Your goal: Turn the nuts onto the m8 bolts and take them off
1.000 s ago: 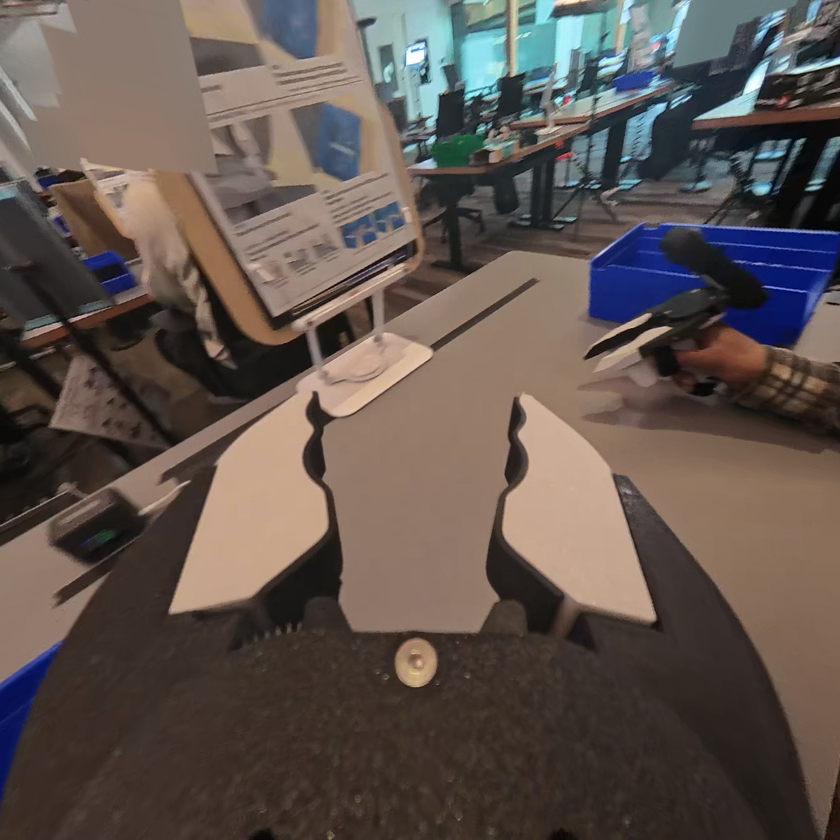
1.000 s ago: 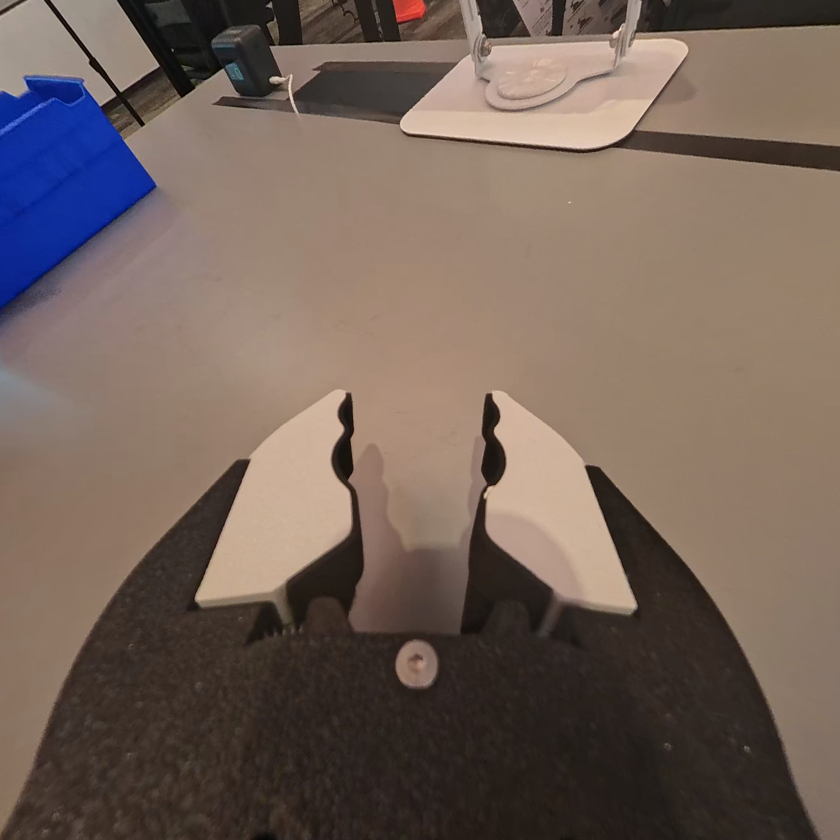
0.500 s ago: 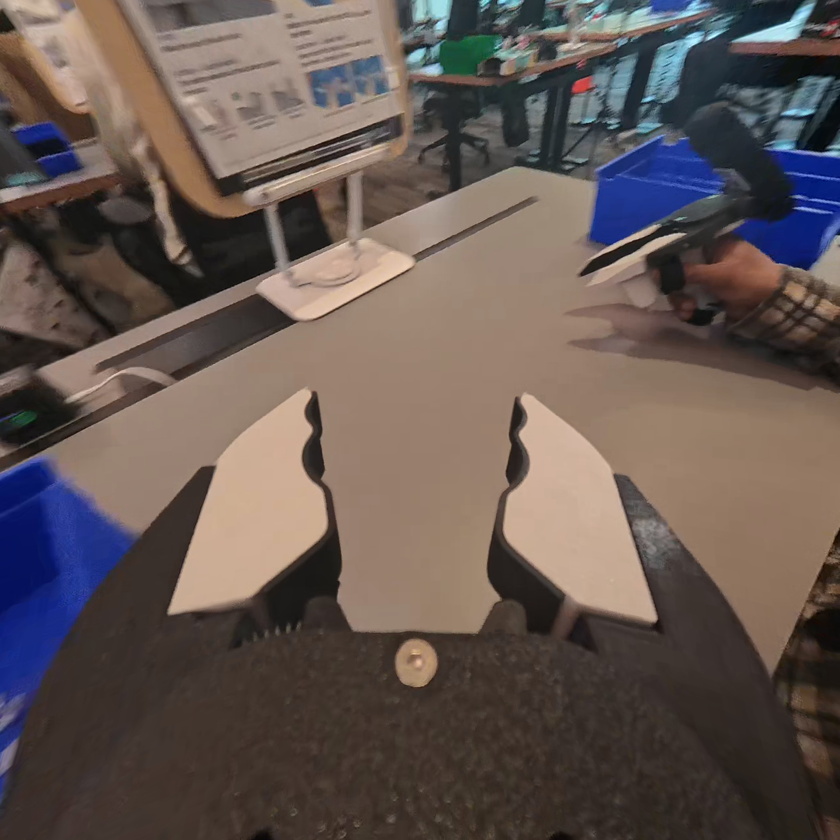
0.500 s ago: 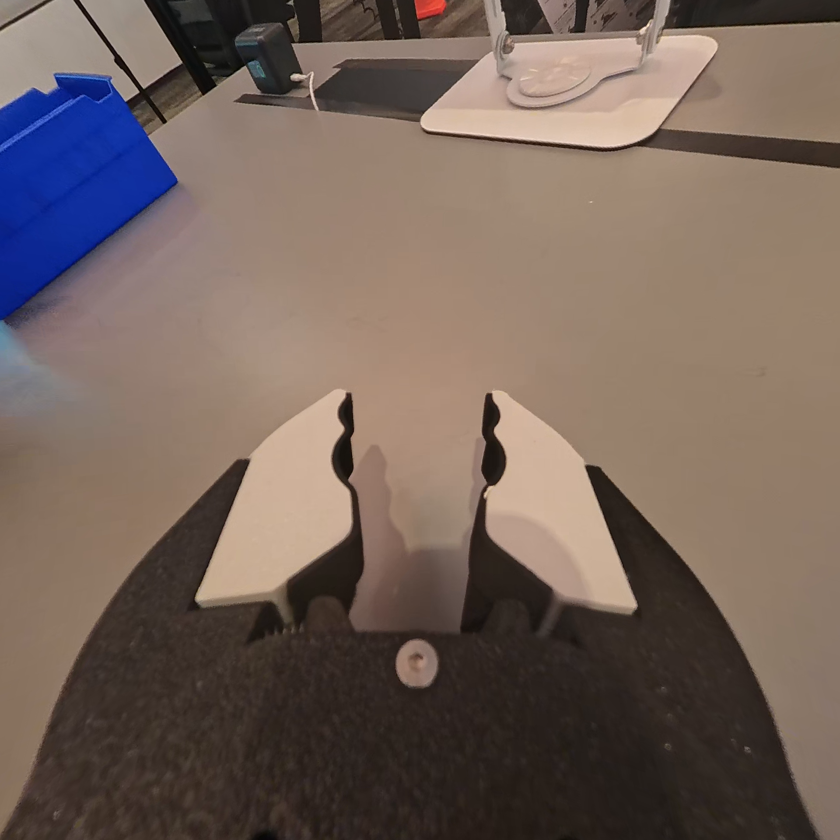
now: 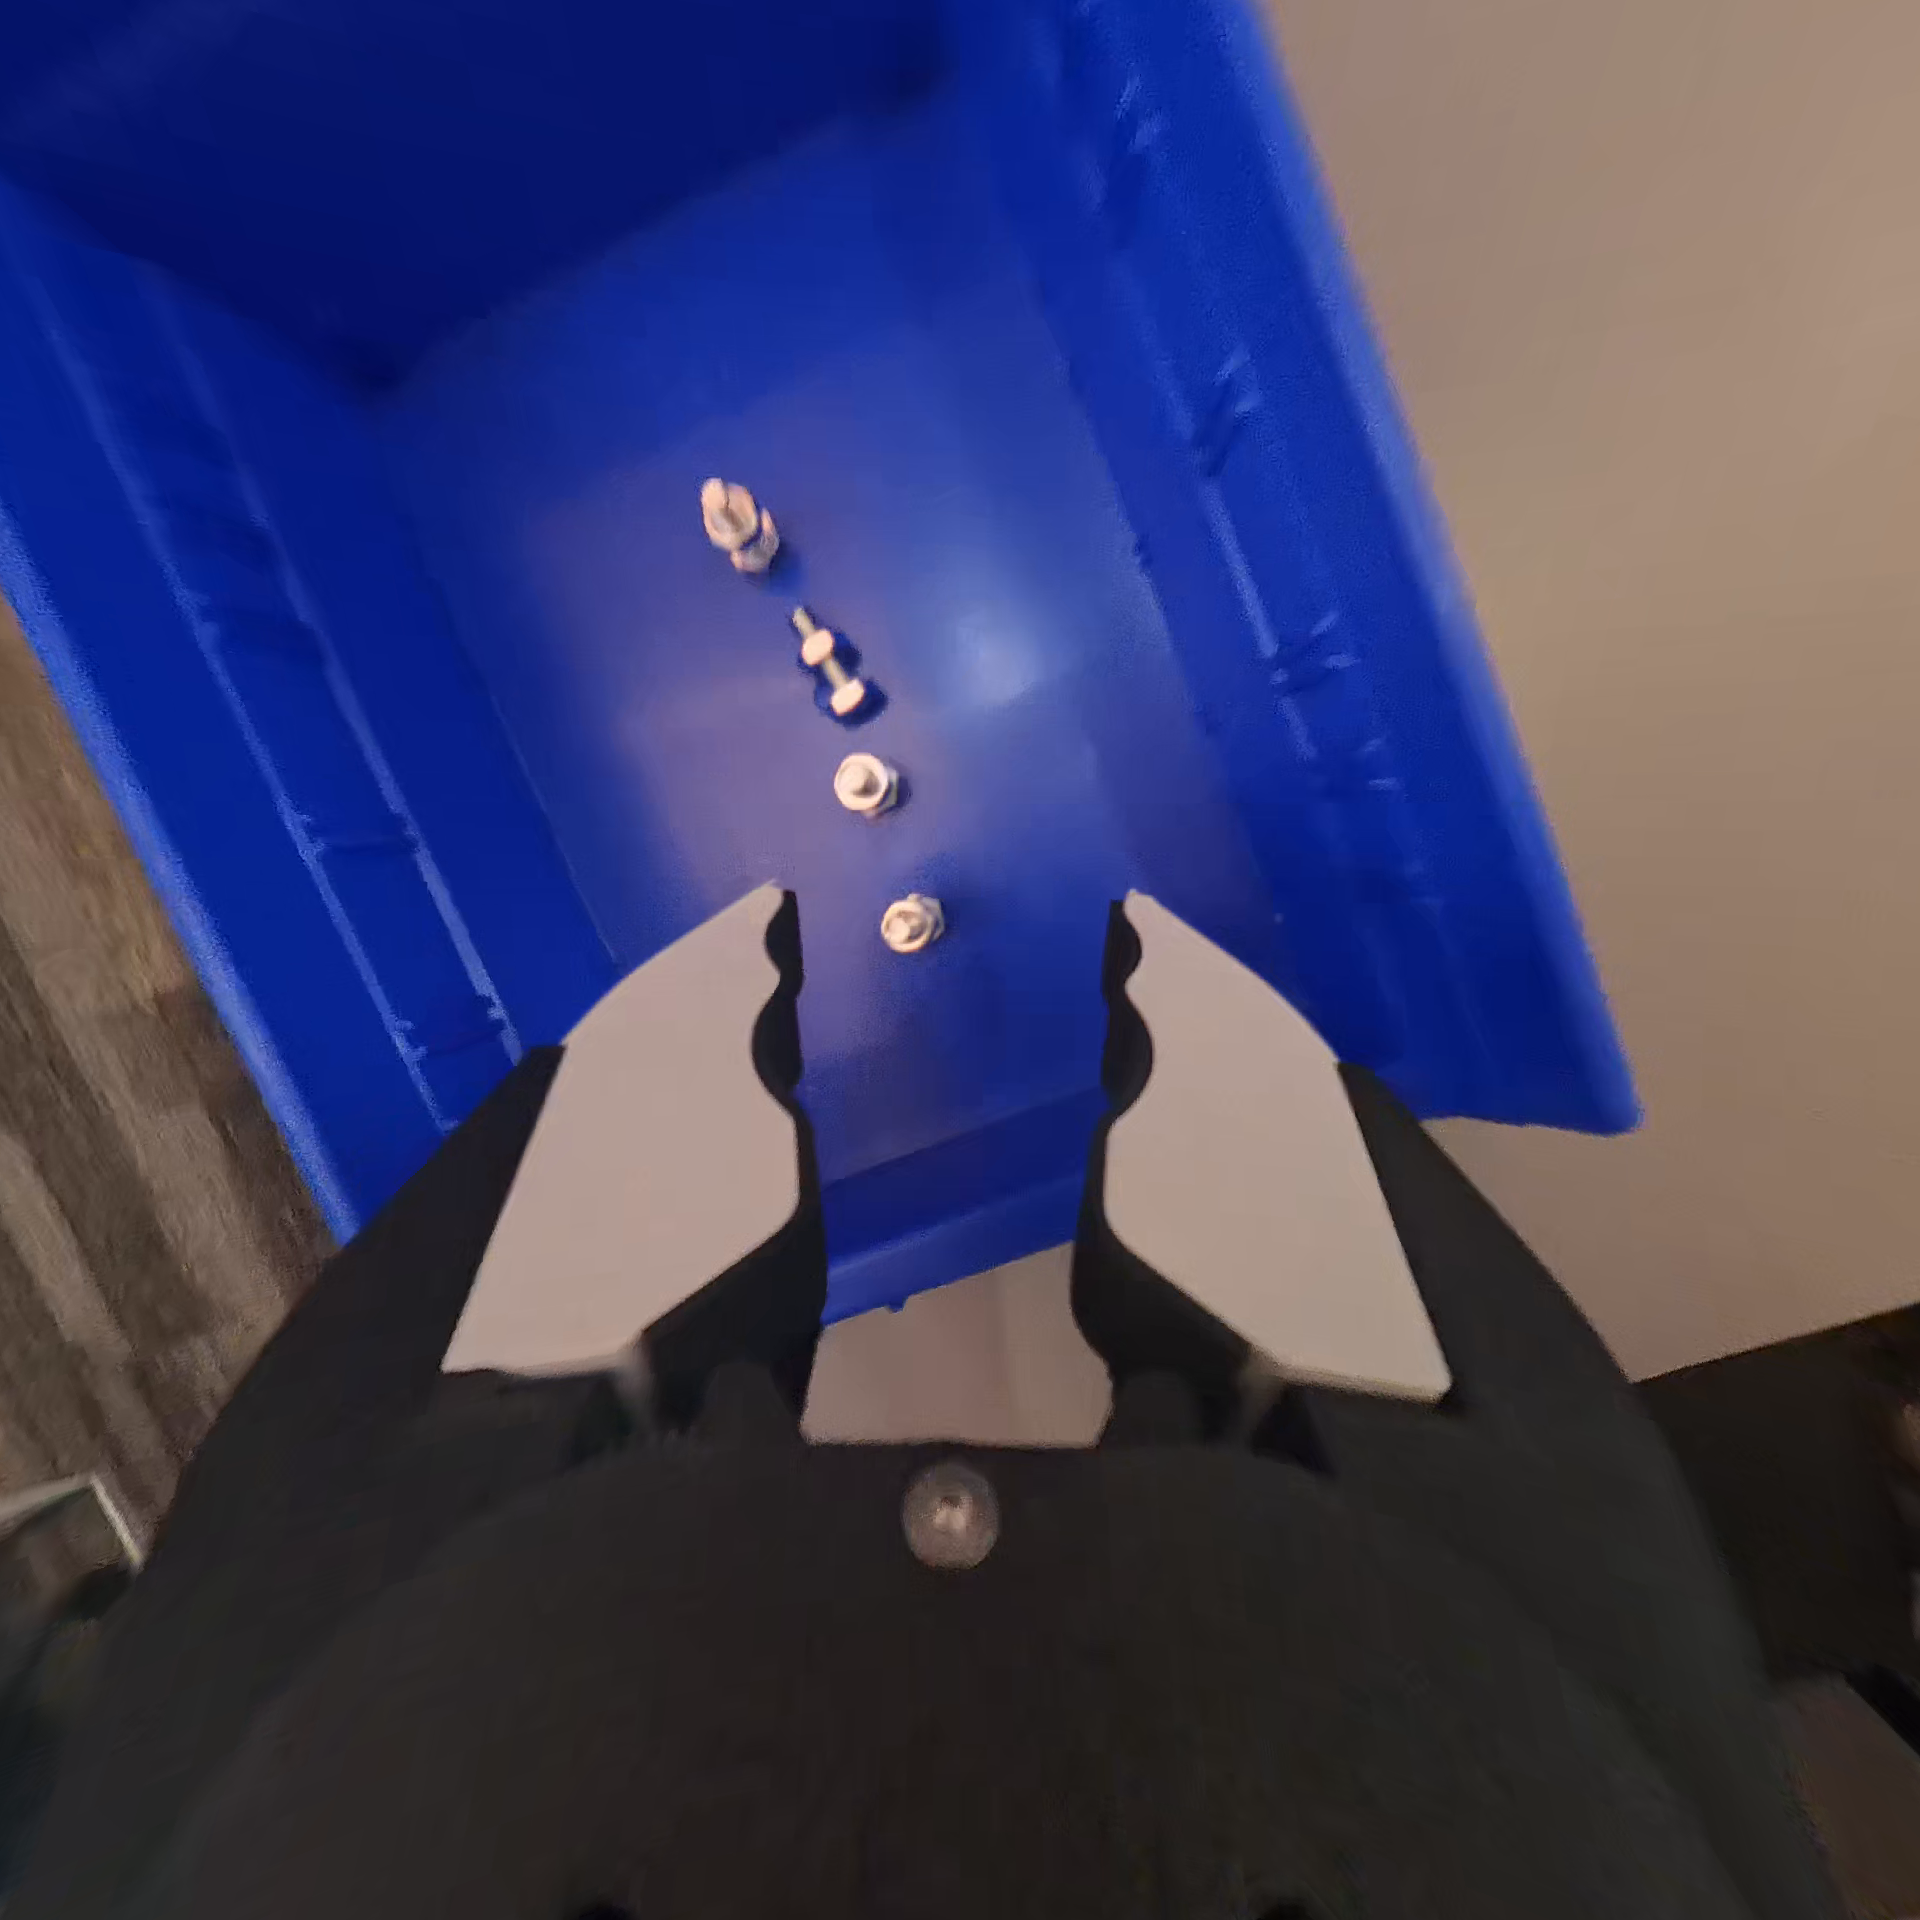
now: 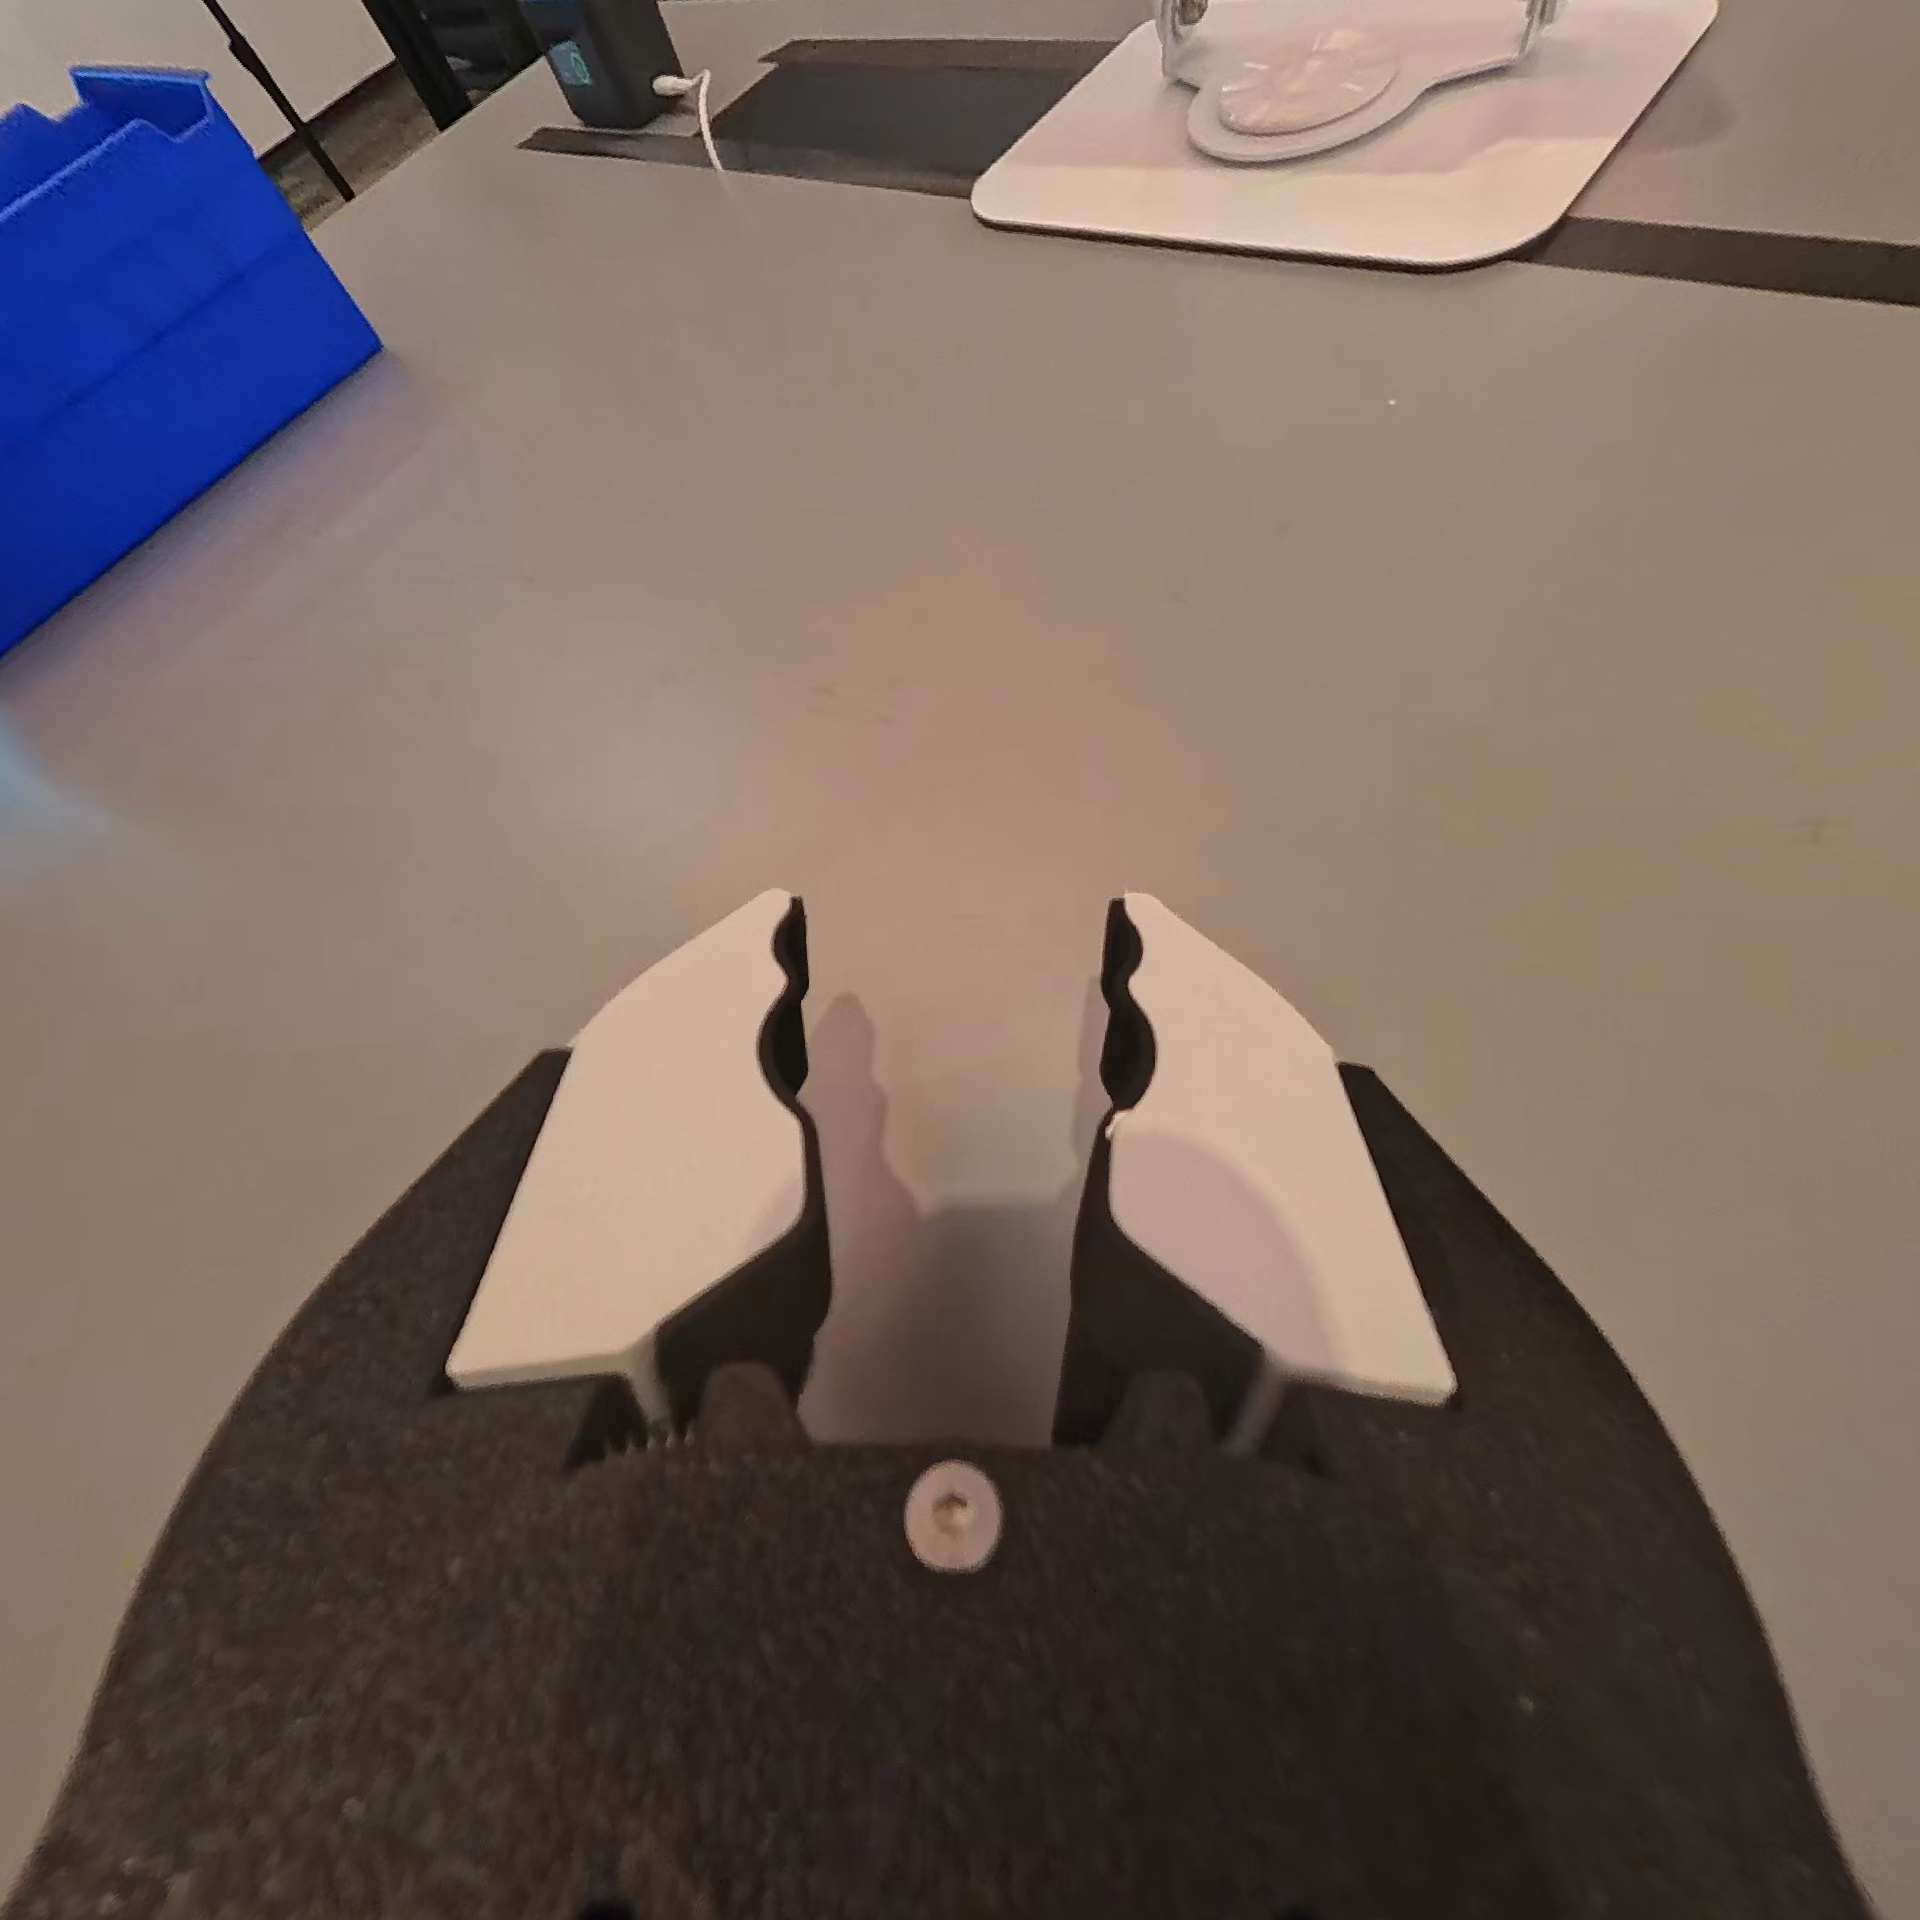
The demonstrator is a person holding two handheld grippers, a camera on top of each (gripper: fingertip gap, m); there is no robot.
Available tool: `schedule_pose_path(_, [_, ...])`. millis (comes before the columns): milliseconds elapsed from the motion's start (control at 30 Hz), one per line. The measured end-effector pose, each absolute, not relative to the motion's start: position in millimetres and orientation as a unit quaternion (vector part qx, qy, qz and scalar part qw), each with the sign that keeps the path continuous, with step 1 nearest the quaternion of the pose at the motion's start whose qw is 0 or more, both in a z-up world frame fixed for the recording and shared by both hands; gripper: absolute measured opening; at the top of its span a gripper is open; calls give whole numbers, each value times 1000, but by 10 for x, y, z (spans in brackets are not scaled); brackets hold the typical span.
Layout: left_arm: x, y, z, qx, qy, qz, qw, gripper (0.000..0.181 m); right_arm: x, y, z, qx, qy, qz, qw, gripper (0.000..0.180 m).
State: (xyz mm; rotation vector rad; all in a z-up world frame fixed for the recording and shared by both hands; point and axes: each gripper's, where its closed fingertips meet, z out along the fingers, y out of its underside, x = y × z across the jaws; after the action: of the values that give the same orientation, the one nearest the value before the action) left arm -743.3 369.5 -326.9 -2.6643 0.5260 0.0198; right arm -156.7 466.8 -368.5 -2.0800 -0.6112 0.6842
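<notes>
In the left wrist view a blue bin [image 5: 1299, 582] lies below me, with several silver bolts and nuts in a row on its floor. The nearest bolt with a nut [image 5: 911, 923] stands on end just ahead of my fingertips. Beyond it are a second one [image 5: 865, 782], a bolt lying flat with a nut on it [image 5: 826, 660], and a farther piece [image 5: 736, 525]. My left gripper [image 5: 951, 904] is open and empty, above the bin's near end. My right gripper [image 6: 954, 909] is open and empty, low over the grey table [image 6: 1039, 623].
In the right wrist view the blue bin [image 6: 135, 364] stands at the table's left. A white stand base [image 6: 1340, 145] and a small black device with a white cable [image 6: 592, 62] sit on a dark strip at the far edge. The floor [image 5: 104, 1039] lies left of the bin. Left tips to right tips: about 60 cm.
My left gripper has swung left and tipped down, from looking across the table to looking into the blue bin. The right gripper has shifted slightly; both stay open.
</notes>
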Motion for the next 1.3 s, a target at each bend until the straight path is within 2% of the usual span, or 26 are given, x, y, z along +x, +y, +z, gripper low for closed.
schedule_pose_path(133, [-7590, 3681, -3570, -979, 149, -1, 137, 49, -1538, 4683, -3686, -831, -239, 273, 422, 54])
schedule_pose_path(300, [-7634, 3650, -3792, -988, 126, -8, 91, 45, -1530, 4686, -3684, -831, -238, 272, 423, 54])
schedule_pose_path(633, [-7629, 3664, -3951, -990, 122, -13, 65, 16, -1518, 4687, -3687, -831, -236, 274, 422, 54])
schedule_pose_path(767, [-7624, 3698, -3789, -989, 121, -15, 86, 16, -1509, 4687, -3676, -830, -233, 276, 424, 54])
schedule_pose_path(900, [-7476, 3826, -3185, -979, 126, -26, 156, 16, -1530, 4677, -3678, -829, -235, 282, 422, 54])
schedule_pose_path(1000, [-7003, 3967, -2608, -959, 171, -57, 218, 16, -1577, 4653, -3641, -821, -244, 294, 424, 54])
schedule_pose_path(1100, [-6202, 4089, -2268, -930, 254, -92, 247, 15, -1622, 4632, -3568, -806, -258, 303, 439, 54])
schedule_pose_path(1300, [-4329, 4245, -2386, -839, 456, -161, 248, 15, -1756, 4541, -3375, -736, -330, 328, 491, 59])
